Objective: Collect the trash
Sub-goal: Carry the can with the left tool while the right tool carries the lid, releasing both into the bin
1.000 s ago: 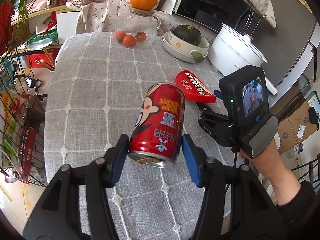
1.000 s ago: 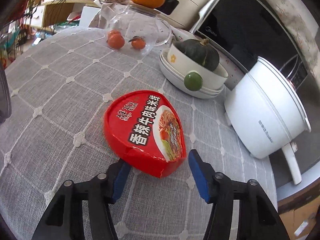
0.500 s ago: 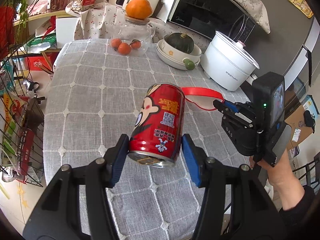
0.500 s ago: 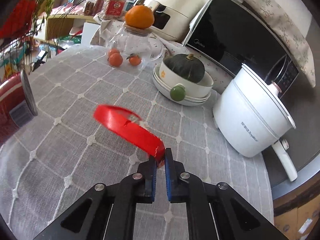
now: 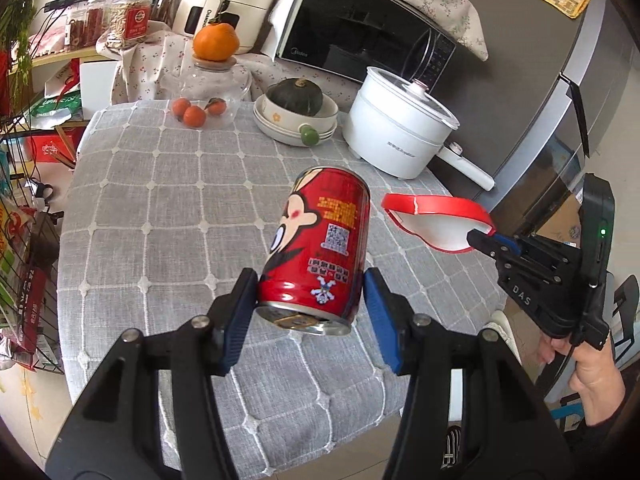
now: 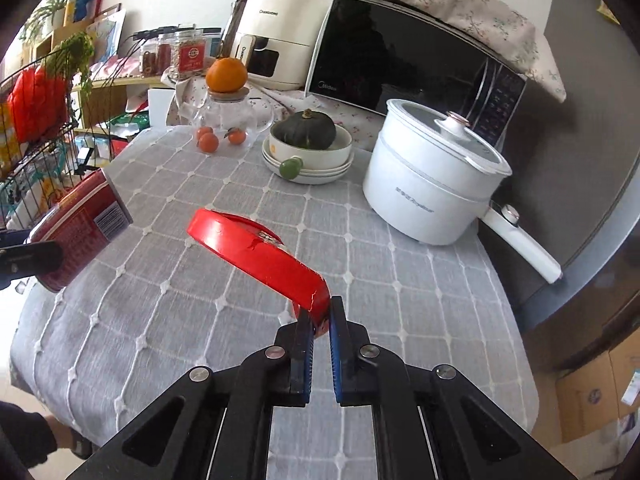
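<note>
- Left wrist view: your left gripper (image 5: 310, 304) clamps the red can (image 5: 320, 252) between its blue pads, the can tilted and lifted above the grey checked tabletop (image 5: 168, 200).
- Right wrist view: your right gripper (image 6: 320, 326) is pinched on the rim of the red noodle-bowl lid (image 6: 260, 258), which hangs clear of the tabletop, tilted up to the left.
- In the left wrist view the lid's white underside faces you, just right of the can.
- At the far edge stand a white electric pot (image 6: 432, 176), a bowl stack holding a green squash (image 6: 306, 130), and small oranges (image 5: 194, 114).
</note>
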Demonstrator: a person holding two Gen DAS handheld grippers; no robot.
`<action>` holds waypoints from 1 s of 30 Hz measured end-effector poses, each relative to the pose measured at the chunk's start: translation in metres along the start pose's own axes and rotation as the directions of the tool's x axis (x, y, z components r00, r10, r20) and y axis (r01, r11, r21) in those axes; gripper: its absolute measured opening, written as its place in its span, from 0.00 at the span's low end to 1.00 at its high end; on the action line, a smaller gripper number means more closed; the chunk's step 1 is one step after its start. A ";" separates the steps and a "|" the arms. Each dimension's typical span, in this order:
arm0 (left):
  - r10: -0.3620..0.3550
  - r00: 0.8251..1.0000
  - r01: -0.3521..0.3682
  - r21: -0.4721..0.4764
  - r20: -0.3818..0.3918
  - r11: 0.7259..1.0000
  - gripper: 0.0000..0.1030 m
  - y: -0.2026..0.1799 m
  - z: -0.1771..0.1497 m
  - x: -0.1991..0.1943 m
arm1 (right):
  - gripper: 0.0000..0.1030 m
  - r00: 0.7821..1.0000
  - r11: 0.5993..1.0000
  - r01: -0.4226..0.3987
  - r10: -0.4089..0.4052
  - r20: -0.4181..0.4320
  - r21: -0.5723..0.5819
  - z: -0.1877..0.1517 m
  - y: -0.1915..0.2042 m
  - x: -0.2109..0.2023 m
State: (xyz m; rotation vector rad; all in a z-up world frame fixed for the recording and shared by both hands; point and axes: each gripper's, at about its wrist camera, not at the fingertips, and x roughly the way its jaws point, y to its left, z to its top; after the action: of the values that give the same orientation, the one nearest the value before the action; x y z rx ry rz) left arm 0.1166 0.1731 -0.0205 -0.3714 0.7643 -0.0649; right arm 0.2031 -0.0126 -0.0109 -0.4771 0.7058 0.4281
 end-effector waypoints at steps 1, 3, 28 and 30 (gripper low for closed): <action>-0.008 1.000 0.008 0.004 -0.002 1.000 0.54 -0.004 -0.002 -0.001 | 0.08 1.000 1.000 0.002 -0.002 0.001 0.006 -0.005 -0.006 -0.008; -0.027 1.000 0.027 0.012 0.001 1.000 0.54 -0.015 -0.004 -0.002 | 0.08 1.000 1.000 0.008 -0.008 0.000 0.027 -0.017 -0.021 -0.023; -0.217 0.947 0.292 0.353 -0.239 0.889 0.54 -0.222 -0.106 0.066 | 0.08 0.969 0.853 0.185 -0.075 -0.237 0.488 -0.204 -0.212 -0.118; -0.217 0.937 0.314 0.386 -0.273 0.868 0.54 -0.240 -0.119 0.078 | 0.08 0.962 0.837 0.206 -0.079 -0.260 0.508 -0.218 -0.225 -0.121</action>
State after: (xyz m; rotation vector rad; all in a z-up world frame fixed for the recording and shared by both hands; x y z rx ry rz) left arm 0.1097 -0.1022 -0.0664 -0.0484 0.8902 -0.5372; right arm 0.1267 -0.3399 -0.0109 -0.0468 0.9670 0.0199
